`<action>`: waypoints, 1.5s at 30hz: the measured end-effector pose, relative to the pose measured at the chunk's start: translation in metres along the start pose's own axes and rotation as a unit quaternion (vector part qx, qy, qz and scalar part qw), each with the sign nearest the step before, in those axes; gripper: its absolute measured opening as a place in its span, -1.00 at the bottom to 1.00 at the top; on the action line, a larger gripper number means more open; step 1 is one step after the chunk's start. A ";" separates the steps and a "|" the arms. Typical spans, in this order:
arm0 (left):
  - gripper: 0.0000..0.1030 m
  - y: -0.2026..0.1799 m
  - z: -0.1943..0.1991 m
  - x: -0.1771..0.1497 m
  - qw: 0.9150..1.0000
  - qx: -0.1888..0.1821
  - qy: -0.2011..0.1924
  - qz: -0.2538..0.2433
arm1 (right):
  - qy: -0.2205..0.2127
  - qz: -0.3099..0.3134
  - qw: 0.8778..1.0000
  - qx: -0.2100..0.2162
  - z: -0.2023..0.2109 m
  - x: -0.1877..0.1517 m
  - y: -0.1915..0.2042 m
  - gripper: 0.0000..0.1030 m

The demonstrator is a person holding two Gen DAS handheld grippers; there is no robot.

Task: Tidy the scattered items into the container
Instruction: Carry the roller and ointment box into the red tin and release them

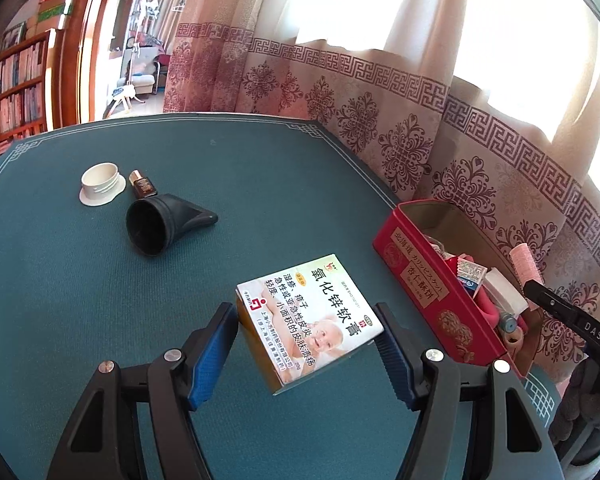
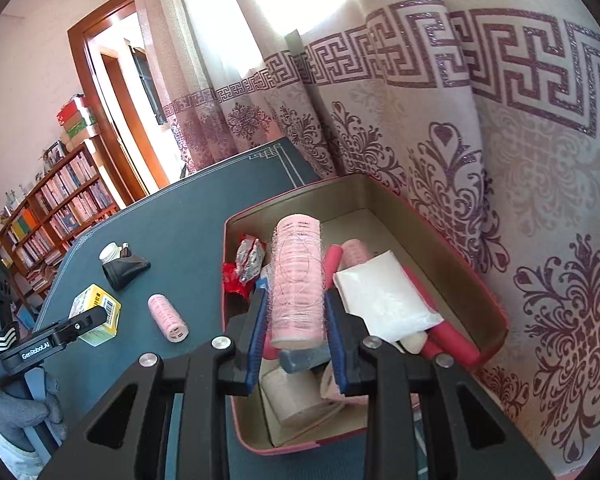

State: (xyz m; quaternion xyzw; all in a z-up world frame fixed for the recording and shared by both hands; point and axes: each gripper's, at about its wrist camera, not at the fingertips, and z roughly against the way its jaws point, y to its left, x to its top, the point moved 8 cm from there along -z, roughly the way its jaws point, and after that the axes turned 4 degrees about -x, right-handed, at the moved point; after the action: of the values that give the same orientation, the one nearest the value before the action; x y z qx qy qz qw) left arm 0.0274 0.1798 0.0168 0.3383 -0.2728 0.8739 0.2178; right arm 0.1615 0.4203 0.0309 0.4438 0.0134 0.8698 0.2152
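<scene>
While the right gripper (image 2: pixel 296 308) holds a pink hair roller (image 2: pixel 298 284) clamped between its fingers above the crowded red tin (image 2: pixel 496 312), the left gripper (image 1: pixel 306 354) straddles the ointment box (image 1: pixel 308 316) on the worktop (image 1: pixel 240 168), fingers spread wide, apparently just clear of its edges. A second roller (image 2: pixel 168 319), black funnel (image 1: pixel 160 222) and white cap (image 1: pixel 100 184) lie well apart on open cloth.

a pink hair roller (image 2: pixel 297 280) stands upright at frame centre, over the open red tin (image 2: pixel 496 312) crowded with rollers, tissue and wrappers. a second pink roller (image 2: pixel 168 319) lies on its side at left. the white-and-yellow ointment box (image 1: pixel 308 316) sits tilted, low centre.
</scene>
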 end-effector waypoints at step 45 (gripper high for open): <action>0.62 -0.125 -0.087 0.073 0.996 -0.061 0.013 -0.061 | -0.046 0.014 0.997 -0.057 -0.024 0.038 -0.059 -0.38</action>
State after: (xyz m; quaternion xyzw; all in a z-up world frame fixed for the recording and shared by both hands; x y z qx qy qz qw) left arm 0.0075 0.3426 0.0562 0.3285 -0.3019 0.8450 0.2947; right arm 0.1446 0.4925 0.0326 0.4700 -0.0525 0.8510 0.2285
